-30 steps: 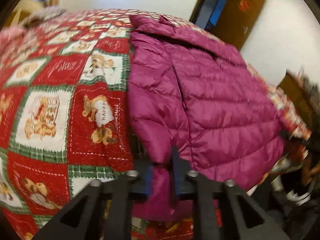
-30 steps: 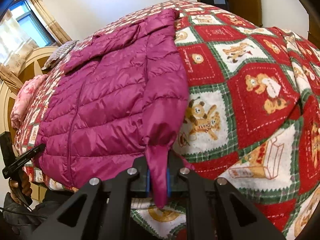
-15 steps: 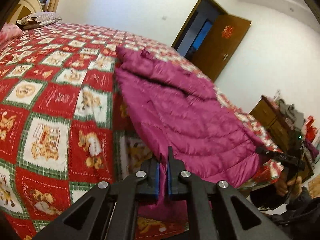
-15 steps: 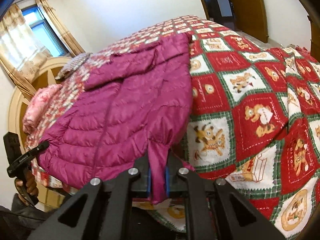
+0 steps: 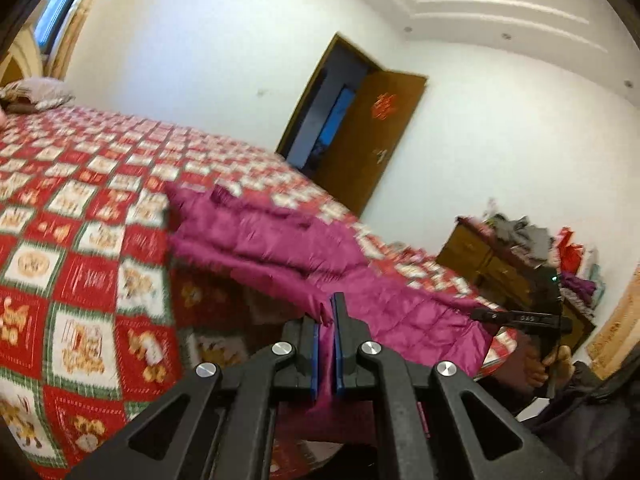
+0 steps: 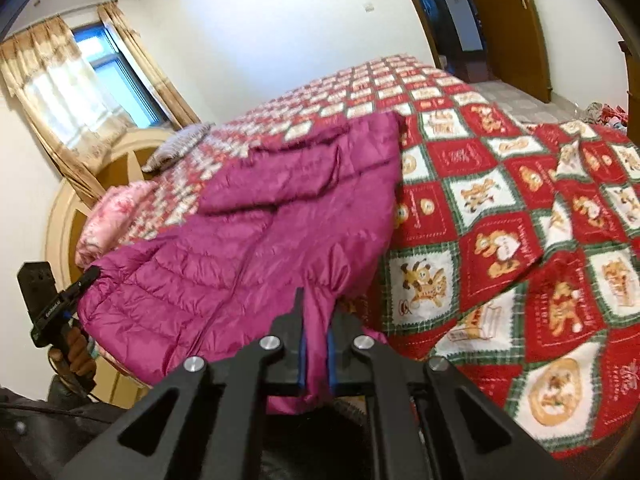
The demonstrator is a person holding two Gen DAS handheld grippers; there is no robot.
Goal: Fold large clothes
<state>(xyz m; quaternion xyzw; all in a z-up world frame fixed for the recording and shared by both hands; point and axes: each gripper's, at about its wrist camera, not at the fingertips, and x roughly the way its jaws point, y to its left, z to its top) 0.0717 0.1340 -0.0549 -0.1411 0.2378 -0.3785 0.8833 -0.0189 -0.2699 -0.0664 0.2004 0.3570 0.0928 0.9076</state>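
- Jacket: I see one magenta quilted jacket (image 6: 256, 240) lying on the bed (image 6: 500, 208), its long axis running from the near bed edge, where I hold it, away toward the far side; the collar end (image 6: 340, 140) points away from me and the hem end is nearest.
- Left claw (image 5: 327, 328): I have it closed tight on a thin fold of the jacket (image 5: 280, 248) at the near left corner, the blue pads pressed on the fabric with almost no gap; the cloth is lifted off the quilt here, with shadow under it.
- Right claw (image 6: 316, 332): I have it closed on a thicker bunch of jacket fabric at the near right corner; the fabric hangs down between the fingers.
- Each claw shows in the other's view, at the opposite near corner of the jacket: the right claw (image 5: 520, 316) in the left wrist view, the left claw (image 6: 60, 300) in the right wrist view.
- Edges: the jacket's right side edge lies straight along the red, green and white patchwork quilt (image 5: 80, 240); bare quilt stretches wide on both sides and beyond the collar.
- Surroundings: one grey pillow (image 6: 176, 148) and one pink pillow (image 6: 116, 216) near the headboard (image 6: 120, 168), one curtained window (image 6: 100, 80), one open brown door (image 5: 372, 140), one wooden dresser (image 5: 492, 260) piled with clothes.
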